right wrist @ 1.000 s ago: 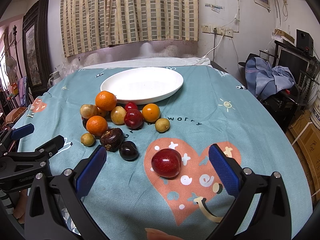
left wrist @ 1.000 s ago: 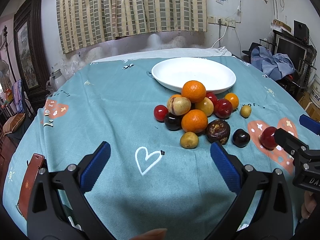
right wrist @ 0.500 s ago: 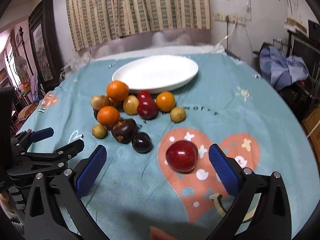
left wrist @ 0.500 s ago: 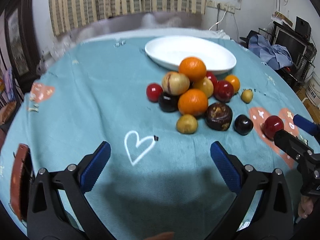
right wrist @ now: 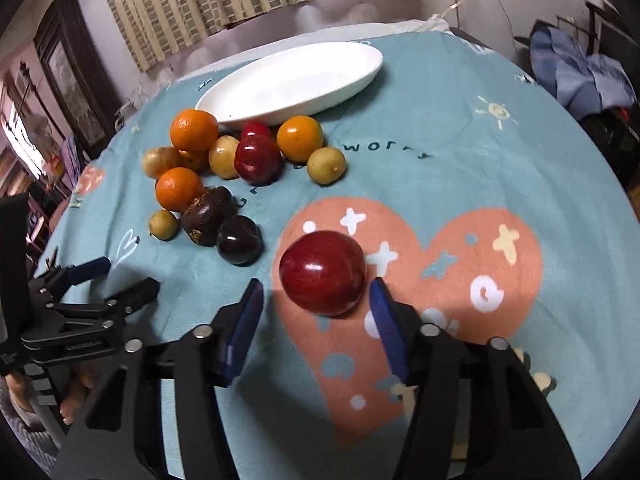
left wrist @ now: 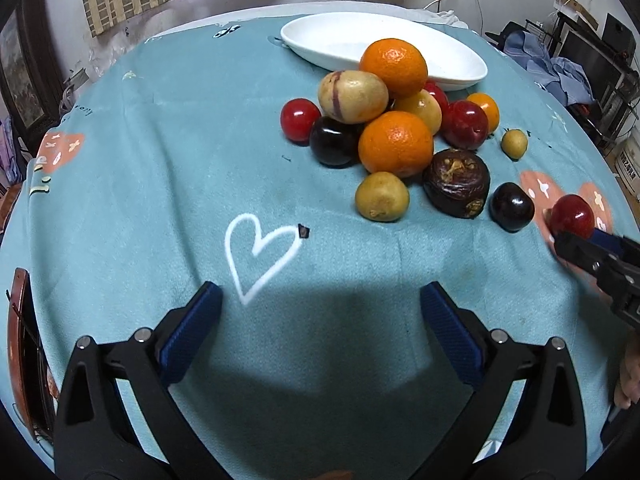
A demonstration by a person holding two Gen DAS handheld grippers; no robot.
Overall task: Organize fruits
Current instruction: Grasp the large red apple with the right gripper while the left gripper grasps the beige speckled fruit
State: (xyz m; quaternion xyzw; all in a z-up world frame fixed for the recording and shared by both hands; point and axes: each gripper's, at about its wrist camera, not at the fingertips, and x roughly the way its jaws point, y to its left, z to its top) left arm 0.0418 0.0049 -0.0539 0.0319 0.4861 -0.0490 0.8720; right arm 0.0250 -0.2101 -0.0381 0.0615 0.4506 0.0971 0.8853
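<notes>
Right fingers (right wrist: 316, 298) just closing, not yet touching glossy round red plum (right wrist: 322, 273); left fingers (left wrist: 320, 312) wide apart, empty.

Left gripper (left wrist: 320, 312): matte black angular plastic arms, ribbed blue pads on the jaws, silver round screws at pivots. Right gripper (right wrist: 316, 304): same build, black frame, blue pads, silver screws. Small white lettering on the left gripper's side.
</notes>
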